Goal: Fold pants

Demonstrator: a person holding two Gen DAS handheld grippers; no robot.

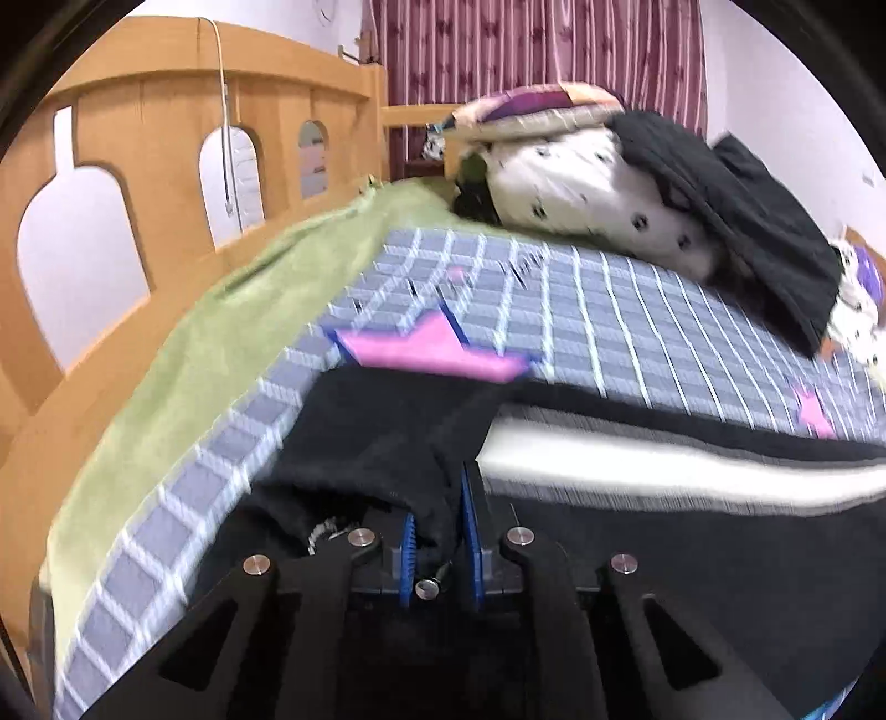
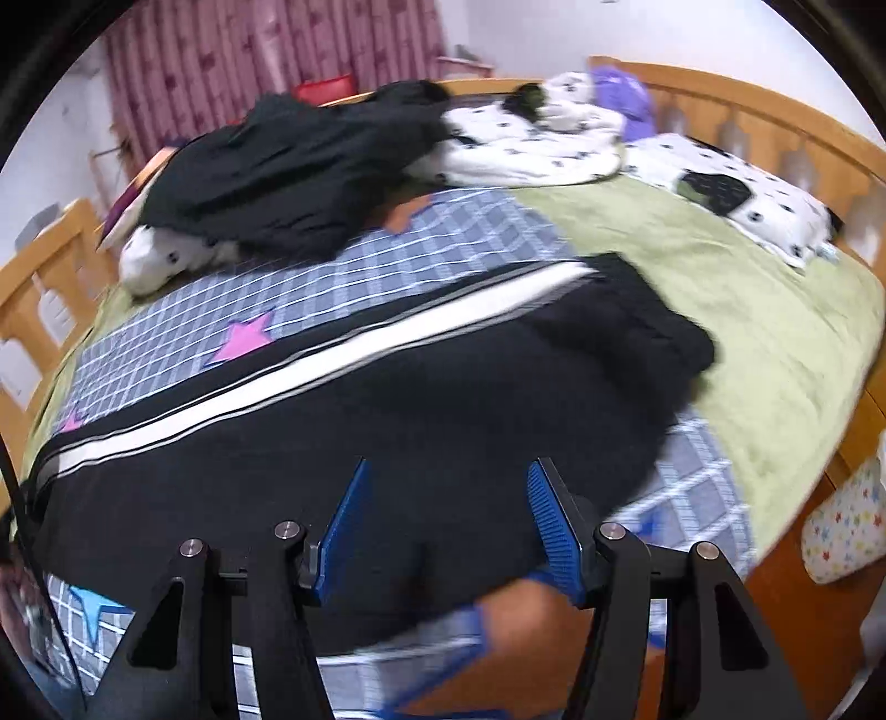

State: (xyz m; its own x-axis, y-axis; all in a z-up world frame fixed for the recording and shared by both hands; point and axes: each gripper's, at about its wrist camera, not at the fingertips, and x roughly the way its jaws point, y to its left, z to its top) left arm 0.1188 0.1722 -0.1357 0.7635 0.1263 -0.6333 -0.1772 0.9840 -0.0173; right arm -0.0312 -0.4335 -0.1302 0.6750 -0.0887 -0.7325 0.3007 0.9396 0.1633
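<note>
Black pants (image 2: 421,387) with a white side stripe (image 2: 310,354) lie across a grey checked blanket (image 2: 310,288) on the bed. In the left wrist view my left gripper (image 1: 440,498) is shut on a bunched end of the pants (image 1: 387,432), and the white stripe (image 1: 637,459) runs off to the right. My right gripper (image 2: 446,487) is open just above the pants near their front edge, holding nothing. The far end of the pants (image 2: 653,315) is folded over on the green sheet.
A pile of black clothing (image 2: 299,166) and spotted white bedding (image 2: 531,144) sits at the back of the bed. A wooden bed frame (image 1: 138,127) rises on the left, its rail (image 2: 775,122) curving behind. A green sheet (image 2: 747,310) covers the right side. A striped curtain (image 1: 531,50) hangs behind.
</note>
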